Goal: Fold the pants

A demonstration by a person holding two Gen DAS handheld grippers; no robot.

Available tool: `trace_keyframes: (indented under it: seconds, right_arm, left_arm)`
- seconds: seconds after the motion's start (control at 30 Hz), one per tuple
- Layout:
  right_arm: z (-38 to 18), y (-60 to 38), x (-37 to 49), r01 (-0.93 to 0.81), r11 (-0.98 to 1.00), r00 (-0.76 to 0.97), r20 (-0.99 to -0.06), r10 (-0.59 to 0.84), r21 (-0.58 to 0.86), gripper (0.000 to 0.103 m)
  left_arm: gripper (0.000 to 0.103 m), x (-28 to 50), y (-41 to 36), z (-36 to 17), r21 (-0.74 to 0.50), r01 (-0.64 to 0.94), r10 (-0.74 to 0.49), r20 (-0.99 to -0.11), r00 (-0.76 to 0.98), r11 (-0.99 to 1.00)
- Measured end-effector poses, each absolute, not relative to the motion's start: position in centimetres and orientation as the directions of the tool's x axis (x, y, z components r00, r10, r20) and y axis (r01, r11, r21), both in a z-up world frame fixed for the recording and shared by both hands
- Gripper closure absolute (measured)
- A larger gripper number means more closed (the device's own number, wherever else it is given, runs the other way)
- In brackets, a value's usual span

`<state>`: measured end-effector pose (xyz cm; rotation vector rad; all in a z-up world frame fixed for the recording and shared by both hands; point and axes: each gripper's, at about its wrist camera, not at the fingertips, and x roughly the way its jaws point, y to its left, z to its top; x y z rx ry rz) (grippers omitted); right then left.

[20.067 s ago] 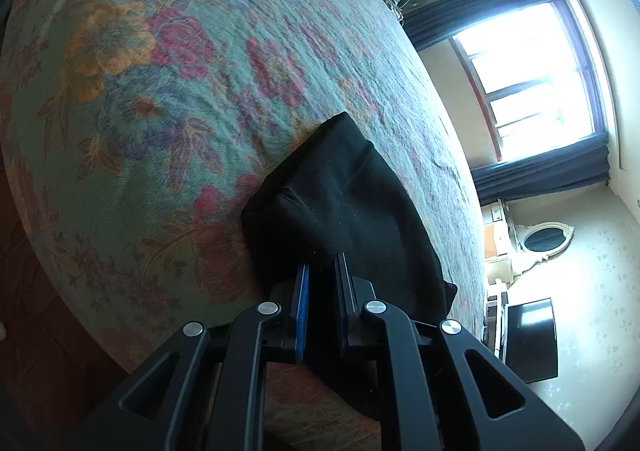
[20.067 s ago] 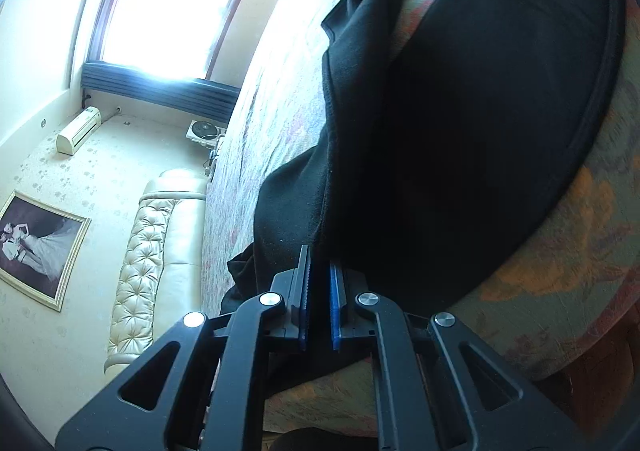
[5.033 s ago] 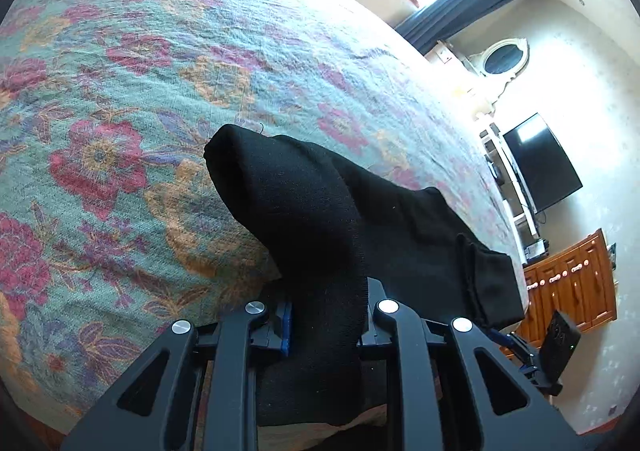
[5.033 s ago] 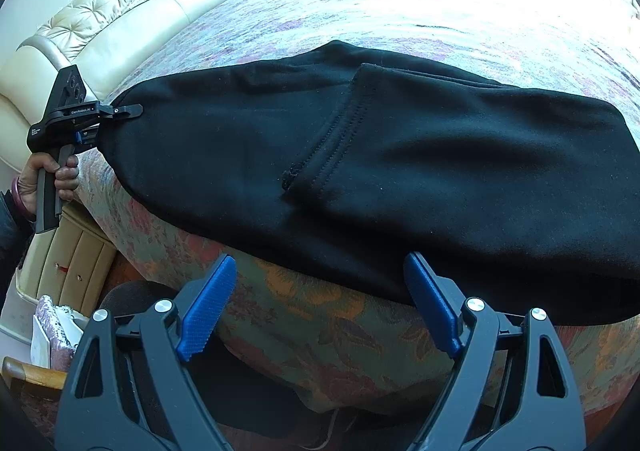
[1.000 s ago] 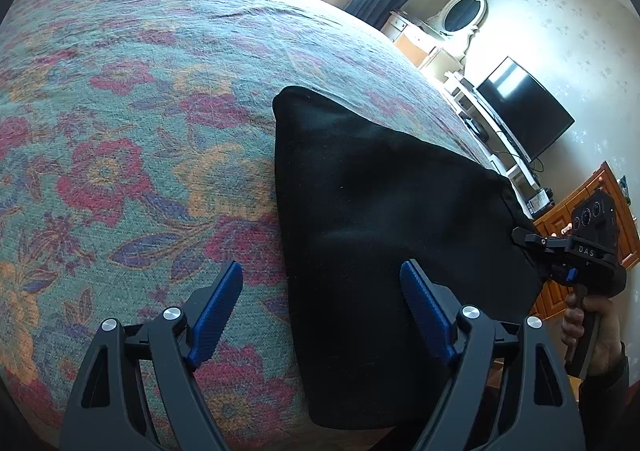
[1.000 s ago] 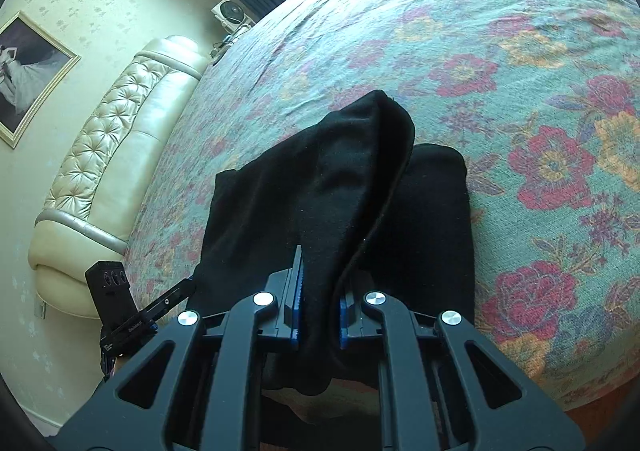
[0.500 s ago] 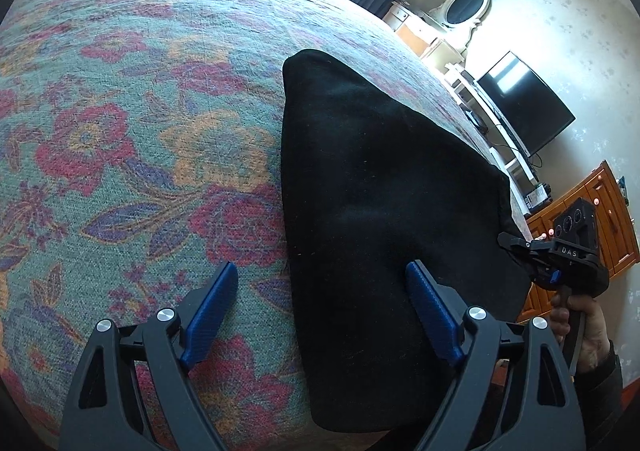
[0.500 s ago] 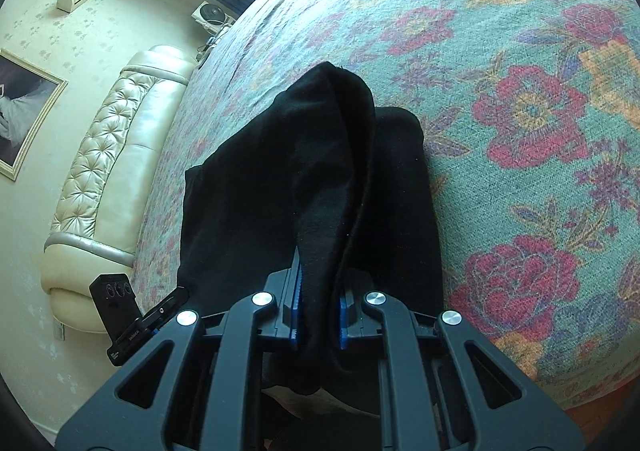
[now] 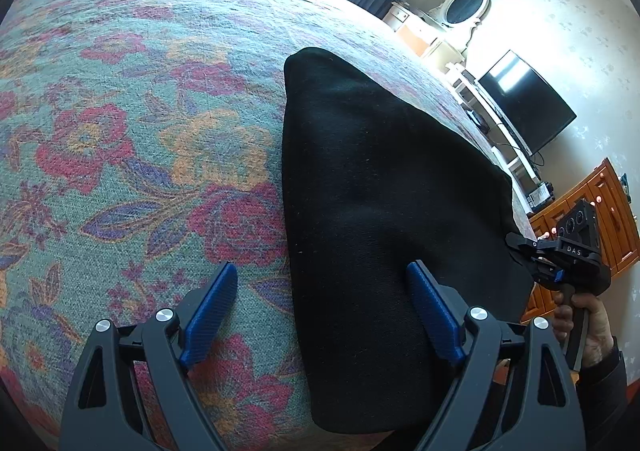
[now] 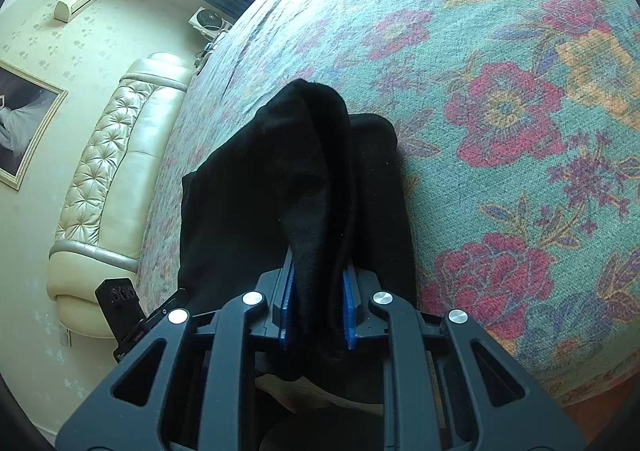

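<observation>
The black pants [image 9: 380, 191] lie folded into a compact dark block on the floral bedspread [image 9: 120, 123], near the bed's edge. My left gripper [image 9: 320, 311] is open, its right finger over the pants' near end and its left finger over the spread. My right gripper [image 10: 316, 303] is shut on a raised fold of the pants [image 10: 316, 171], with cloth bunched between its blue pads. The right gripper also shows in the left wrist view [image 9: 560, 263] at the pants' right edge, held by a hand.
A cream tufted headboard [image 10: 108, 171] stands beyond the bed's left side. A television [image 9: 528, 107], a white dresser with an oval mirror [image 9: 464, 7] and a wooden cabinet [image 9: 592, 219] line the far wall.
My right gripper's pads have parted a little around the bunched cloth. The left gripper has shifted slightly closer over the pants' near end and stays open.
</observation>
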<state>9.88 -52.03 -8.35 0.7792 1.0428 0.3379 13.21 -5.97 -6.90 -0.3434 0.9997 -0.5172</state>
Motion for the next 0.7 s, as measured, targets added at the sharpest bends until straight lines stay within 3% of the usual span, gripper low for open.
trace_keyframes:
  seconds: [0.13, 0.23, 0.3, 0.37, 0.57, 0.7]
  right_arm:
    - [-8.5, -53.6, 9.2, 0.132, 0.676, 0.501, -0.637, 0.586, 0.725, 0.079]
    - [-8.4, -54.5, 8.6, 0.147, 0.655, 0.509, -0.625, 0.592, 0.741, 0.066]
    - [-7.8, -55.2, 8.2, 0.187, 0.690, 0.519, -0.667, 0.535, 0.699, 0.017]
    - [-7.2, -56.1, 7.6, 0.214, 0.735, 0.539, -0.706, 0.460, 0.643, 0.015]
    - [-9.5, -58.6, 6.4, 0.272, 0.567, 0.563, -0.606, 0.561, 0.778, 0.015]
    - [-10.2, -57.7, 6.9, 0.263, 0.566, 0.526, -0.608, 0.595, 0.781, 0.013]
  left_arm:
    - [0.018, 13.6, -5.9, -7.0, -0.497, 0.252, -0.556, -0.707, 0.436, 0.830]
    - [0.018, 13.6, -6.0, -7.0, -0.493, 0.251, -0.552, -0.710, 0.437, 0.833]
    - [0.018, 13.6, -6.1, -7.0, -0.487, 0.249, -0.546, -0.715, 0.438, 0.837]
    - [0.018, 13.6, -6.2, -7.0, -0.486, 0.249, -0.545, -0.717, 0.435, 0.838]
    - [0.018, 13.9, -6.0, -6.7, -0.496, 0.247, -0.553, -0.721, 0.418, 0.833]
    - [0.018, 13.6, -5.5, -6.5, -0.493, 0.256, -0.555, -0.723, 0.412, 0.832]
